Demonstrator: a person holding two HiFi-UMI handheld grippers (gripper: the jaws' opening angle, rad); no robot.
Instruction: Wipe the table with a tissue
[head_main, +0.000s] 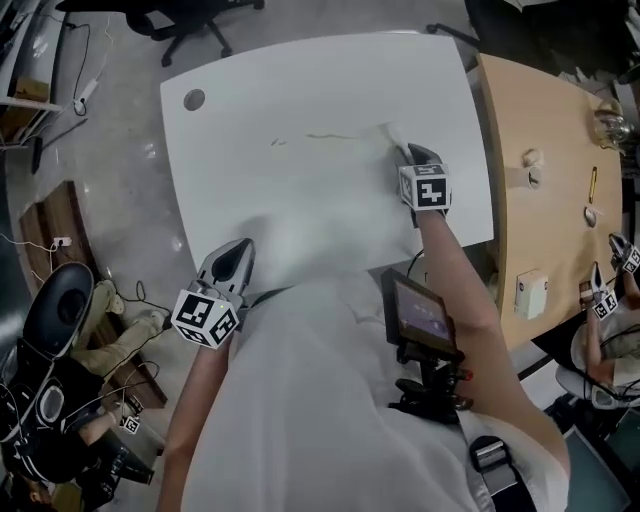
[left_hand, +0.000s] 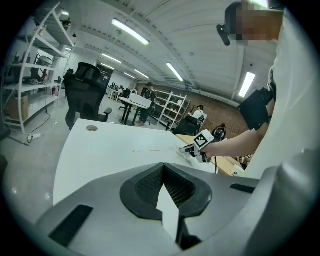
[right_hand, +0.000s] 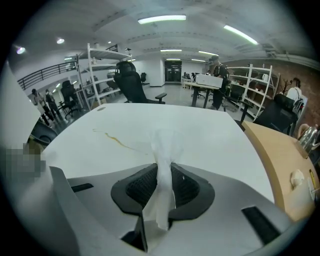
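Your right gripper (right_hand: 163, 171) pinches the tissue (right_hand: 163, 147) tight. The tissue sticks out past its tips onto the white table (right_hand: 215, 127). A yellow streak (right_hand: 116, 141) lies just ahead, to its left. Your left gripper (left_hand: 162, 167) is closed, holding nothing.

Head view: a grey concrete floor (head_main: 120, 190) lies at 9 o'clock, a black office chair (head_main: 190, 25) stands at 11 o'clock, and a light wooden desk (head_main: 540, 150) at 3 o'clock. Left gripper view: metal shelves (left_hand: 27, 85) at 9 o'clock; ceiling strip lights (left_hand: 131, 31) at 12 o'clock. Right gripper view: brick wall (right_hand: 306, 67) at 3 o'clock.
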